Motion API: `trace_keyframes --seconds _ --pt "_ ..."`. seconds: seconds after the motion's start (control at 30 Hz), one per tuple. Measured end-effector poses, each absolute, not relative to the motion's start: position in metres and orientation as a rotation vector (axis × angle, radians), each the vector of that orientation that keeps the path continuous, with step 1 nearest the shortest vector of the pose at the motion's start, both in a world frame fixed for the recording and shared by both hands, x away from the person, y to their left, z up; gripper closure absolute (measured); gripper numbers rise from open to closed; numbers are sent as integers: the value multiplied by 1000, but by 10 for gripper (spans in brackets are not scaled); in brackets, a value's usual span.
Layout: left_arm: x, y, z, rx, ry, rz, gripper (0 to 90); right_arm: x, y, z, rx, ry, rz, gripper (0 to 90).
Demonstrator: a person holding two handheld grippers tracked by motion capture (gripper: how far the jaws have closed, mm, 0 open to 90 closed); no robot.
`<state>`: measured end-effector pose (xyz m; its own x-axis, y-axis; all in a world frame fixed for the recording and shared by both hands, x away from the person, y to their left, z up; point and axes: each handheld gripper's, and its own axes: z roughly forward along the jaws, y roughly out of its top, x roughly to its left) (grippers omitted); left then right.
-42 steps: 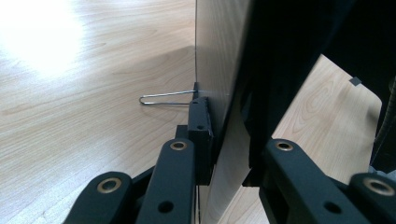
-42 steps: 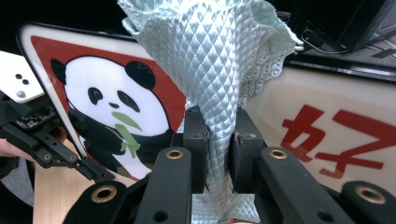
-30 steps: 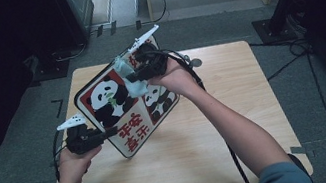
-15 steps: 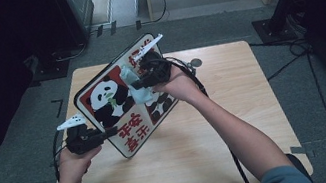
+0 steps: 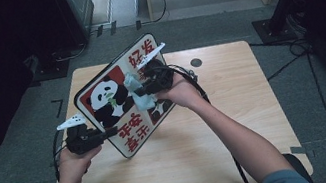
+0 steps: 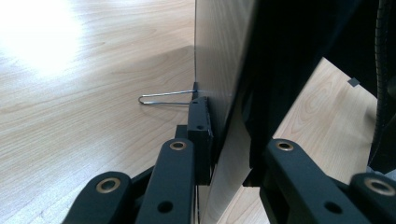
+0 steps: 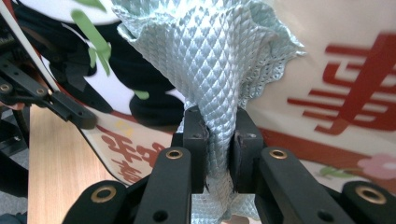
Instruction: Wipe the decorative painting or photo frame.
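Panda board [image 5: 117, 102] tilted on edge over the table [image 5: 238, 124], cloth [image 5: 136, 93] against its face, wire clip [image 6: 166, 98] behind.

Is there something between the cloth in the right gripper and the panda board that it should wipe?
Nothing visible stands between them. The right gripper is shut on the light blue cloth, which hangs right in front of the panda board. The left gripper clamps the board's edge, away from the cloth.

Panda board [image 5: 117, 104] propped on wooden table [image 5: 238, 124]
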<state>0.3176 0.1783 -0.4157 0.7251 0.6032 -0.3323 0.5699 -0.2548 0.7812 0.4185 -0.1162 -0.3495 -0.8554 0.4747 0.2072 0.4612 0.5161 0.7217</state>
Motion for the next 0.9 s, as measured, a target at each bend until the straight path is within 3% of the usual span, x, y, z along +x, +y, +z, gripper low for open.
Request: trace_keyframes --seconds 0.9 --pt "318 178 -416 1925 901 38 792 410 -123 -393 894 2765 1276 792"
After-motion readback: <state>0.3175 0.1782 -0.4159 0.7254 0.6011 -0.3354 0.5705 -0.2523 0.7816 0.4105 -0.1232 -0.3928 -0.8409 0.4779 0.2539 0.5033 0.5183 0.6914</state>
